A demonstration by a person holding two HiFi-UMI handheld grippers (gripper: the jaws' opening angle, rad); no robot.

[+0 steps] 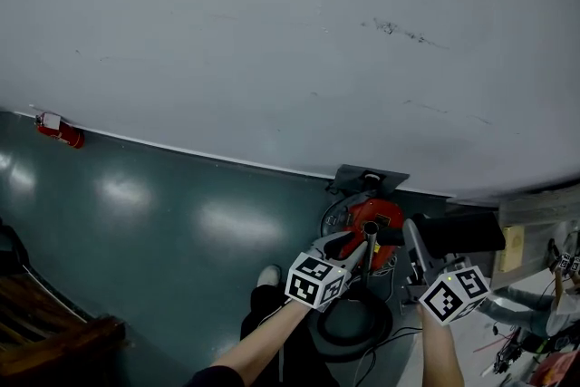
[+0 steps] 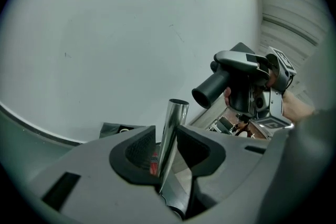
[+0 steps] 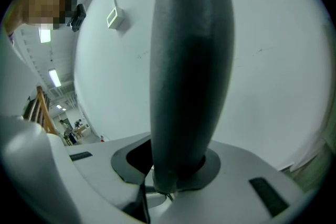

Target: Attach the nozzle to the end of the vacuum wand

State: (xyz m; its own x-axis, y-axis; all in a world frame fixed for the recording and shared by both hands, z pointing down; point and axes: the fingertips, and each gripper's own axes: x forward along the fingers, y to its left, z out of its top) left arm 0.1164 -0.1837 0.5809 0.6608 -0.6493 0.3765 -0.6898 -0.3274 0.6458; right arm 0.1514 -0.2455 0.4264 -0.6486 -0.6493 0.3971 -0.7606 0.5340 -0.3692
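Note:
The vacuum wand (image 2: 171, 139) is a chrome tube that stands upright between the pads of my left gripper (image 2: 167, 152), which is shut on it. Its open end points up. In the head view the wand (image 1: 370, 238) rises in front of the red vacuum, with the left gripper (image 1: 362, 247) around it. The nozzle (image 3: 189, 71) is a dark grey tapered piece, and my right gripper (image 3: 173, 165) is shut on its base. From the left gripper view the nozzle's round black mouth (image 2: 210, 90) hangs up and to the right of the wand's end, apart from it. In the head view the right gripper (image 1: 415, 238) holds the nozzle (image 1: 458, 233) to the right of the wand.
A red canister vacuum (image 1: 373, 220) sits on the dark green floor by the white wall (image 1: 272, 32), with a black hose coil (image 1: 353, 329) in front of it. A red extinguisher (image 1: 60, 132) lies far left. Wooden furniture (image 1: 45, 326) fills the lower left, clutter and cables (image 1: 535, 322) the right.

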